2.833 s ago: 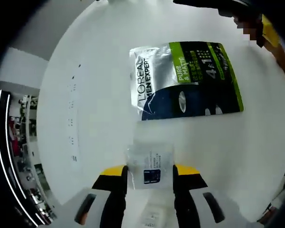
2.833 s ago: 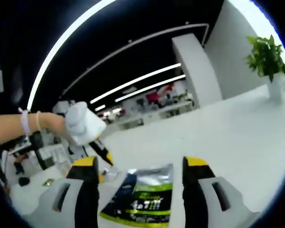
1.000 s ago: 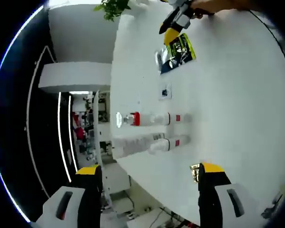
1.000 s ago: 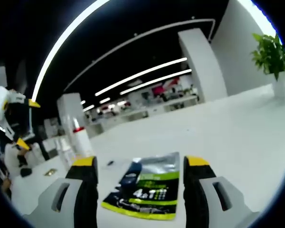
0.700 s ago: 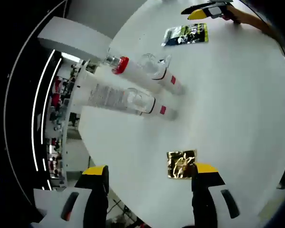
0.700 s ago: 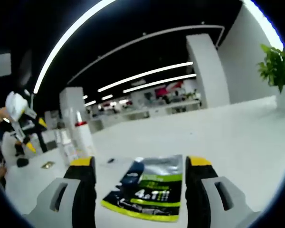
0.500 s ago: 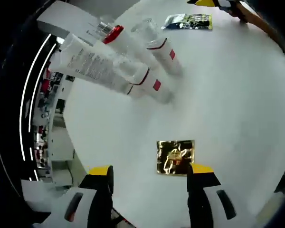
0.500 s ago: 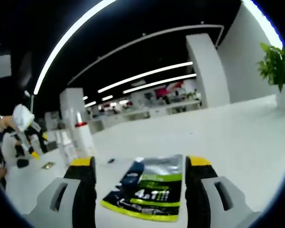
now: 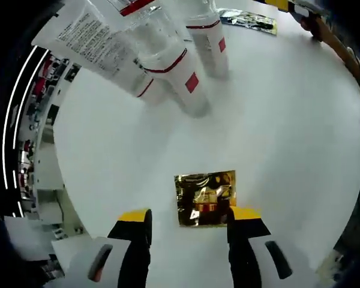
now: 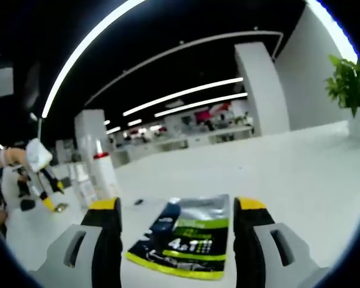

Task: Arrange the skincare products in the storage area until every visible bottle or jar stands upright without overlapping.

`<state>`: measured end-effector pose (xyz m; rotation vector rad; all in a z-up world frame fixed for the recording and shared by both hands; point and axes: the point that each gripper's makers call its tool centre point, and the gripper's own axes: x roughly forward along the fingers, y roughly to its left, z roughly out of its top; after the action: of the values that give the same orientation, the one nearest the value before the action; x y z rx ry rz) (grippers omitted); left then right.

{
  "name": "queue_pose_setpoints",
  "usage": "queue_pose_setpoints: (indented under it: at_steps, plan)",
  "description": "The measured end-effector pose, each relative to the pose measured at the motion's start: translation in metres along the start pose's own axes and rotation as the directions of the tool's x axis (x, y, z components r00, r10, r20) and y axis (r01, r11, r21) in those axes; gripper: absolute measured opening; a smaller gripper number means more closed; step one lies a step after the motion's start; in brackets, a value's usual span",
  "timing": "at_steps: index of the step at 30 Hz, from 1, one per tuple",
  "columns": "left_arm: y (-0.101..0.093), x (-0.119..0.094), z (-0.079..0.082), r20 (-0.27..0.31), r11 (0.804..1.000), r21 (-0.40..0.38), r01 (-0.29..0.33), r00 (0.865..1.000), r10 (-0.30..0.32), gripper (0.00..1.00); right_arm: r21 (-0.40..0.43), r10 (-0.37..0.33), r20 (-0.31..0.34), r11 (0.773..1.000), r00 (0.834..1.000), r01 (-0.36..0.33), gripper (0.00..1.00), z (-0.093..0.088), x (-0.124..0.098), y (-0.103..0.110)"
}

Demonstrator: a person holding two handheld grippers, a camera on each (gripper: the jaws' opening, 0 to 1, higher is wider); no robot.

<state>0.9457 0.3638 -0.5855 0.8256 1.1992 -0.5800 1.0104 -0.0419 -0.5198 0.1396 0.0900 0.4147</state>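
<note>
yellow-tipped black jaws, white gripper bodies

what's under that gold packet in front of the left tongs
The gold packet lies flat on the white table. Whatever sits directly beneath it is covered, so I cannot tell.

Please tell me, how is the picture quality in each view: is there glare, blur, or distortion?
Left gripper view: fisheye bending; the gold foil sachet glints with reflections; the bottles near the top edge look stretched. Right gripper view: slightly soft; ceiling light strips curve and glow; the green sachet between the open tongs stays readable.
</note>
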Motion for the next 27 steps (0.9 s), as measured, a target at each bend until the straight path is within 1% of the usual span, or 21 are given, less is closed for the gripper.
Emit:
queue_pose_setpoints:
  at_steps: [1,2,4,5,7,8,10,11,12,13,14,15,16,17,18,22,25,27]
  plan:
    - [-0.006,0.000,0.001,0.010,0.999,-0.025,0.048,0.999,-0.048,0.53,0.000,0.000,0.000,1.000,1.000,0.000,0.76,0.000,0.000,0.000]
    - [-0.009,-0.001,0.003,0.020,0.996,-0.047,0.078,0.997,-0.077,0.56,-0.001,0.000,0.000,1.000,1.000,0.000,0.76,0.000,0.000,0.000]
    - [-0.015,-0.001,0.006,0.042,0.991,-0.078,0.111,0.993,-0.108,0.64,-0.003,0.001,0.004,1.000,1.000,-0.001,0.75,0.001,0.000,0.001]
    - [-0.017,-0.001,0.006,0.046,0.990,-0.078,0.120,0.992,-0.117,0.65,-0.003,0.001,0.004,1.000,1.000,-0.001,0.75,0.001,0.000,0.001]
    - [-0.021,-0.001,0.005,0.042,0.987,-0.085,0.137,0.990,-0.134,0.65,-0.003,0.001,0.003,1.000,1.000,-0.001,0.75,0.002,0.000,0.001]
    - [-0.024,0.003,0.003,0.030,0.986,-0.095,0.139,0.990,-0.137,0.66,-0.003,0.002,0.003,1.000,1.000,-0.002,0.75,0.002,0.000,0.001]
    - [-0.024,0.006,0.000,0.007,0.986,-0.104,0.128,0.992,-0.128,0.67,-0.003,0.002,0.002,1.000,1.000,-0.002,0.75,0.001,0.000,0.001]
    - [-0.024,0.005,0.003,0.024,0.975,-0.160,0.157,0.988,-0.156,0.66,-0.003,0.001,0.002,1.000,1.000,-0.001,0.75,0.001,0.000,0.001]
    - [-0.024,0.006,0.002,0.021,0.970,-0.177,0.164,0.986,-0.163,0.67,-0.002,0.001,0.003,1.000,1.000,-0.001,0.75,0.001,-0.001,0.001]
    - [-0.025,0.007,0.001,0.017,0.970,-0.174,0.172,0.985,-0.172,0.66,-0.001,0.000,0.004,1.000,1.000,0.000,0.75,0.002,-0.001,0.001]
    - [-0.027,0.007,0.000,0.023,0.963,-0.180,0.200,0.980,-0.199,0.65,-0.002,-0.001,0.004,1.000,1.000,0.001,0.75,0.002,-0.001,0.000]
    - [-0.027,0.008,0.000,0.027,0.961,-0.181,0.209,0.978,-0.208,0.65,-0.002,-0.001,0.003,1.000,1.000,0.001,0.75,0.001,0.000,0.000]
    - [-0.032,0.008,-0.003,0.014,0.941,-0.233,0.246,0.968,-0.250,0.64,-0.001,0.000,0.002,1.000,1.000,0.000,0.74,0.001,0.000,0.001]
    - [-0.029,0.008,-0.003,0.018,0.944,-0.238,0.228,0.973,-0.230,0.62,-0.002,0.000,-0.001,1.000,1.000,0.000,0.74,0.000,0.000,0.001]
    - [-0.023,0.009,-0.002,0.021,0.950,-0.217,0.223,0.974,-0.224,0.61,-0.004,0.000,-0.005,1.000,1.000,-0.001,0.74,0.000,0.000,0.001]
    - [-0.029,0.008,-0.001,0.005,0.952,-0.215,0.219,0.975,-0.224,0.61,-0.004,0.000,-0.004,1.000,1.000,0.000,0.74,0.000,0.000,0.000]
    - [-0.035,0.006,-0.001,-0.007,0.951,-0.219,0.218,0.974,-0.225,0.58,-0.004,0.000,-0.001,1.000,1.000,0.000,0.74,0.001,0.000,0.000]
    - [-0.033,0.006,0.000,-0.024,0.948,-0.233,0.216,0.973,-0.228,0.55,-0.004,0.001,-0.001,1.000,1.000,-0.001,0.73,0.001,0.000,0.001]
